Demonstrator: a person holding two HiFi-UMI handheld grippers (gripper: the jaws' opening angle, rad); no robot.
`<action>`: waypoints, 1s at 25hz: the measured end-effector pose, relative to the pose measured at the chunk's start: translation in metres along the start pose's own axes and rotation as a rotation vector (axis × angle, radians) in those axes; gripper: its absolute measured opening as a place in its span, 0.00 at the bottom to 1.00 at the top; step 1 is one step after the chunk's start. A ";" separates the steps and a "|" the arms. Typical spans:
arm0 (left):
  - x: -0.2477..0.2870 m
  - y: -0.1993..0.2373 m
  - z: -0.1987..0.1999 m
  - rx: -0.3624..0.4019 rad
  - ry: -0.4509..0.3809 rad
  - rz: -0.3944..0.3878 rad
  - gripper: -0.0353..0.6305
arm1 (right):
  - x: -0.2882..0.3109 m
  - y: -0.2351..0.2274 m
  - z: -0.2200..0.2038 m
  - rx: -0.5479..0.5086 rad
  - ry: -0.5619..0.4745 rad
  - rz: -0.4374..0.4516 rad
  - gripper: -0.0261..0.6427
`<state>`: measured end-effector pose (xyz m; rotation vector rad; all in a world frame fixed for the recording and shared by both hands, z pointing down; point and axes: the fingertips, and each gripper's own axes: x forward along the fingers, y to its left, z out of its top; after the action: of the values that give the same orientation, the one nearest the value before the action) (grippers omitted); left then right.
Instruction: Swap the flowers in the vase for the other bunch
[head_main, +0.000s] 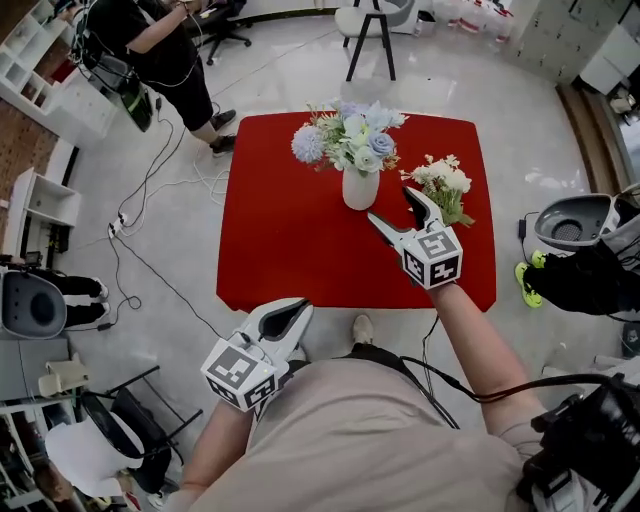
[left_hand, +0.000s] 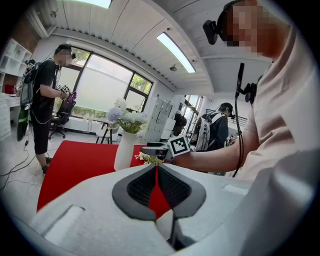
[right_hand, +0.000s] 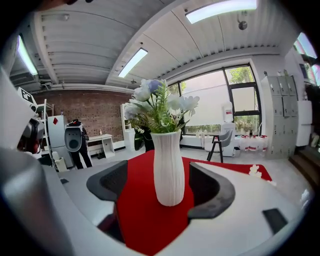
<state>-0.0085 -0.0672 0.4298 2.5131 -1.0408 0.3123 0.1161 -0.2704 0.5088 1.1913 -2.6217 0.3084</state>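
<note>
Flowers (head_main: 350, 135): pale blue-white bunch, upright in white vase (right_hand: 168, 167), mid-desk (head_main: 280, 250). Other bunch (head_main: 443, 185) lies just right of vase. Right tongs (head_main: 390, 203) wide open, vase framed between jaws, apparently untouched. Left tongs (left_hand: 156, 167) closed, empty, low by the body. Judgement: stems light, soft, crushable; pinch the bundled stems just above the rim. Vase looks tippy and breakable, so steady it.

The vase (right_hand: 169, 165) looks matt ceramic, finely ribbed. The tablecloth (head_main: 290, 240) is smooth red cloth. The right gripper (head_main: 389, 203) is matt plastic with dark textured pads (right_hand: 107, 184).
</note>
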 end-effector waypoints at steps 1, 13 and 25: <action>-0.002 0.000 0.001 0.012 0.002 -0.019 0.06 | -0.006 0.004 -0.006 0.005 0.015 -0.010 0.62; -0.081 0.017 -0.022 0.086 0.028 -0.151 0.06 | -0.080 0.133 -0.055 0.077 0.147 -0.073 0.06; -0.158 0.018 -0.066 0.105 0.050 -0.250 0.06 | -0.110 0.274 -0.084 0.110 0.197 -0.063 0.06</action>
<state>-0.1349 0.0492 0.4391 2.6776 -0.6972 0.3621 -0.0106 0.0086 0.5295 1.2079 -2.4203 0.5349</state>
